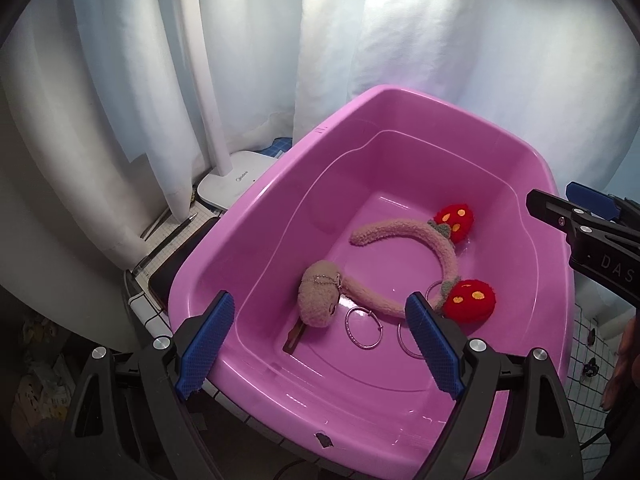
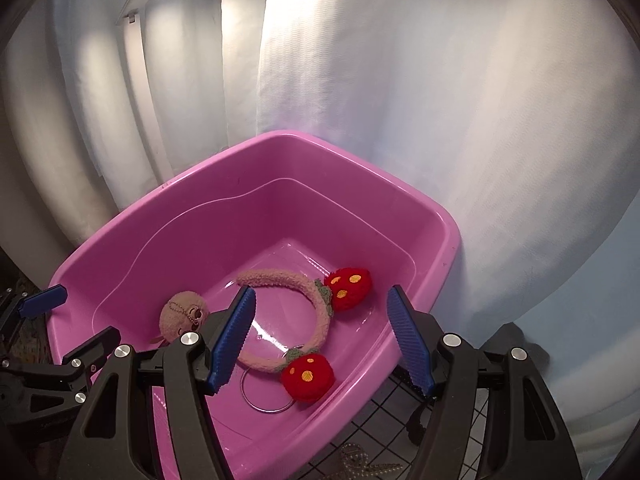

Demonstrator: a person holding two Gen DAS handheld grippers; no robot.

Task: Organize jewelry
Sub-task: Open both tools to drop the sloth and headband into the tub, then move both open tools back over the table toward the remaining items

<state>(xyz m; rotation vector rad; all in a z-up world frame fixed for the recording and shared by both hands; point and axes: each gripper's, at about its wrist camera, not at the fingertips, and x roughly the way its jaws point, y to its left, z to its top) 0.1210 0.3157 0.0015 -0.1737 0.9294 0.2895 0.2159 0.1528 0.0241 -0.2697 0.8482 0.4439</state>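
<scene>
A pink plastic tub (image 1: 256, 216) (image 2: 440, 264) holds a fuzzy pink headband (image 1: 444, 256) (image 2: 320, 320) with two red strawberry pompoms (image 1: 472, 300) (image 2: 308, 376). A beige plush keychain (image 1: 320, 300) (image 2: 182, 314), two thin bangles (image 1: 364, 332) (image 2: 268, 404) and a brown hair clip (image 1: 294, 338) also lie inside. My left gripper (image 1: 320, 344) is open and empty above the tub's near edge. My right gripper (image 2: 324, 340) is open and empty above the tub's right side. A pearl necklace (image 2: 368, 466) lies outside the tub on a grid mat.
White curtains hang behind the tub. A white lamp base (image 1: 232, 184) stands to the left of the tub. A gridded mat (image 2: 380, 420) lies under the tub's right corner. The right gripper shows at the right edge of the left wrist view (image 1: 592, 236).
</scene>
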